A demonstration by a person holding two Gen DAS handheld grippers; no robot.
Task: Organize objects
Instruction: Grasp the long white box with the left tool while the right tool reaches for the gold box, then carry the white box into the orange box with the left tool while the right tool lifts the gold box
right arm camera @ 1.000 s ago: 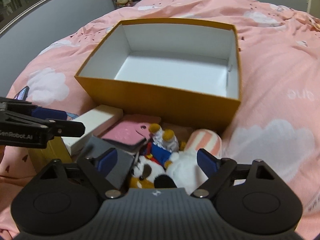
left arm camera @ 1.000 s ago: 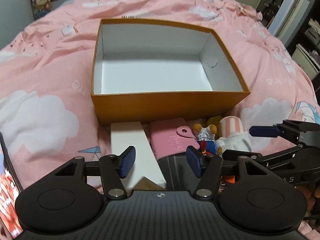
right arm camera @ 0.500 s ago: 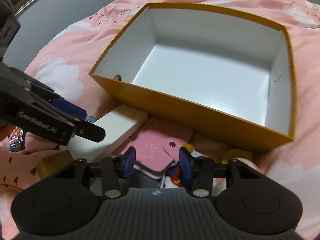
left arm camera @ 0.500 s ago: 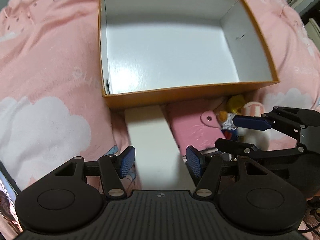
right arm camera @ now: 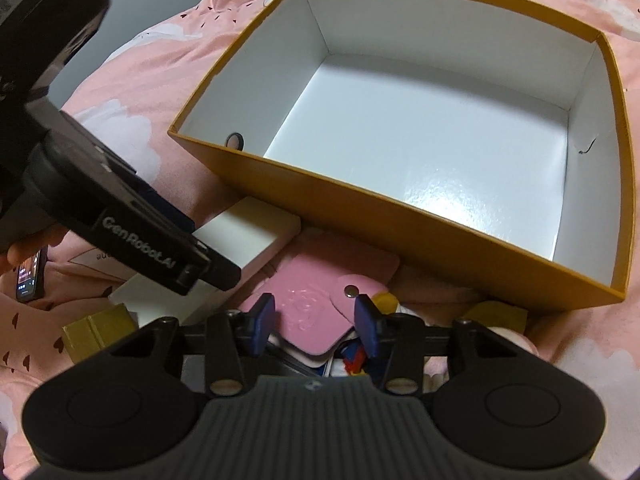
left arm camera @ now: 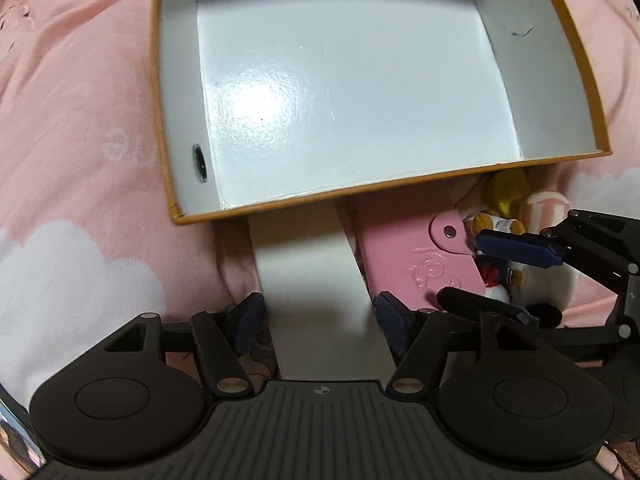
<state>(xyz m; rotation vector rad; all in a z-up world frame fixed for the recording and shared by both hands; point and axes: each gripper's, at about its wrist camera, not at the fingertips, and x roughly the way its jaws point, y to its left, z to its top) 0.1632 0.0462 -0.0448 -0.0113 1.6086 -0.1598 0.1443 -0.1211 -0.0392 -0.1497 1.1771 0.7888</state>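
The long white box (left arm camera: 316,280) is lying on the bed, with its far end right up against the front wall of the big orange box (left arm camera: 400,184). Your left claw (left arm camera: 318,322) is sitting wide open around the white box, one blue pad on each side. I cannot tell if the pads are touching it.

Just to the right of the white box, the pink case (right arm camera: 316,312) with the little silver snap is lying flat on top of some other flat things. Your right claw (right arm camera: 316,320) is hanging over it, and its blue pads are standing partly open with the pink case between them. It is not squeezing anything that I can see.

Beside the pink case, a small pile of toys (left arm camera: 504,248) is sitting near the orange box's front corner. There is something yellow, something with pink and white stripes, and a soft white toy.

The orange box is showing a white, shiny inside with nothing in it.

A small gold box (right arm camera: 98,330) is resting on the pink cloud blanket (left arm camera: 80,160) near the white box. A phone (right arm camera: 30,280) is lying farther left, with its screen glowing.
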